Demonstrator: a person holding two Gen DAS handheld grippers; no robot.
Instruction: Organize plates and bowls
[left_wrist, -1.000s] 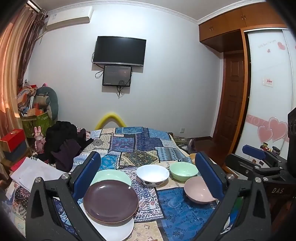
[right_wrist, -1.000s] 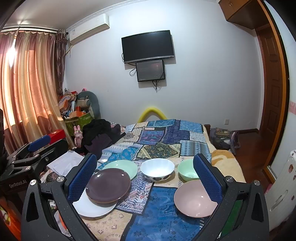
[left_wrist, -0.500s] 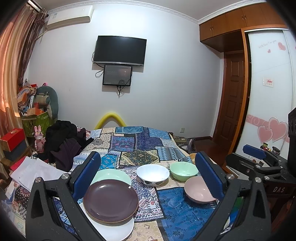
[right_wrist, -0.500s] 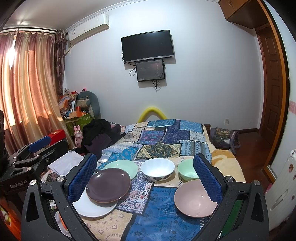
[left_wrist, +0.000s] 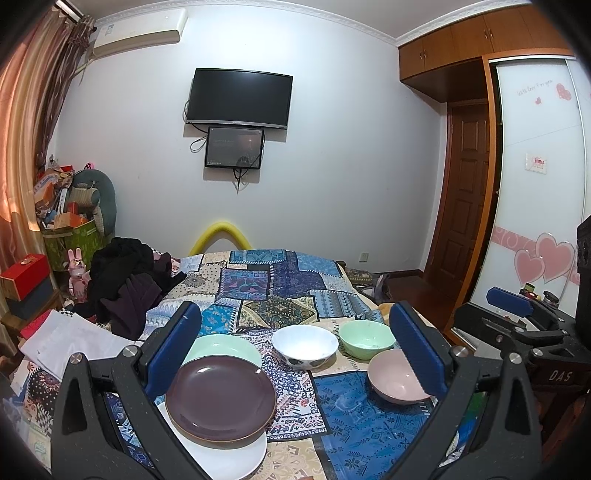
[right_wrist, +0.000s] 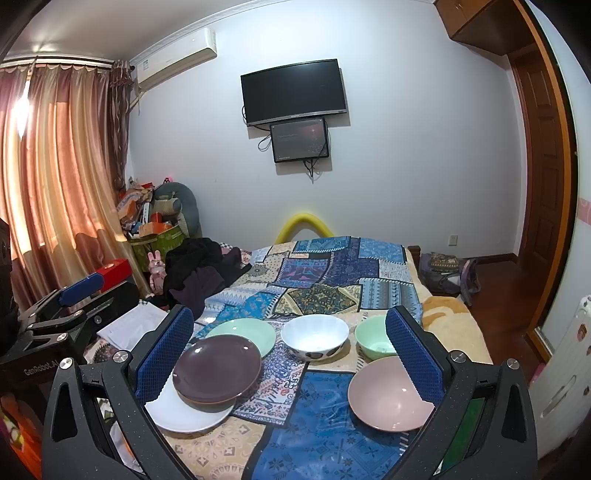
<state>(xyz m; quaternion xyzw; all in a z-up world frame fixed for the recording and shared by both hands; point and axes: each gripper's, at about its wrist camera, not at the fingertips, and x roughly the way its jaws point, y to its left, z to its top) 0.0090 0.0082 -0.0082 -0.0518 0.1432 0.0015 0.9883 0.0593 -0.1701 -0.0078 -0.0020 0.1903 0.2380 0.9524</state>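
On the patchwork bedspread (left_wrist: 280, 284) a purple plate (left_wrist: 221, 401) lies on a white plate (left_wrist: 225, 458), overlapping a green plate (left_wrist: 221, 347). To their right stand a white bowl (left_wrist: 305, 345), a green bowl (left_wrist: 366, 338) and a pink bowl (left_wrist: 395, 380). The same dishes show in the right wrist view: purple plate (right_wrist: 217, 369), white plate (right_wrist: 184, 413), green plate (right_wrist: 245, 334), white bowl (right_wrist: 314, 335), green bowl (right_wrist: 375, 341), pink bowl (right_wrist: 388, 395). My left gripper (left_wrist: 295, 354) and right gripper (right_wrist: 290, 354) are open and empty, hovering before the dishes.
A pile of dark clothes (left_wrist: 125, 273) lies on the bed's left side, white papers (left_wrist: 66, 343) nearer. Boxes and clutter (left_wrist: 62, 221) stand by the curtain. A bag (right_wrist: 448, 269) lies on the wood floor right of the bed. A wardrobe (left_wrist: 535, 184) stands right.
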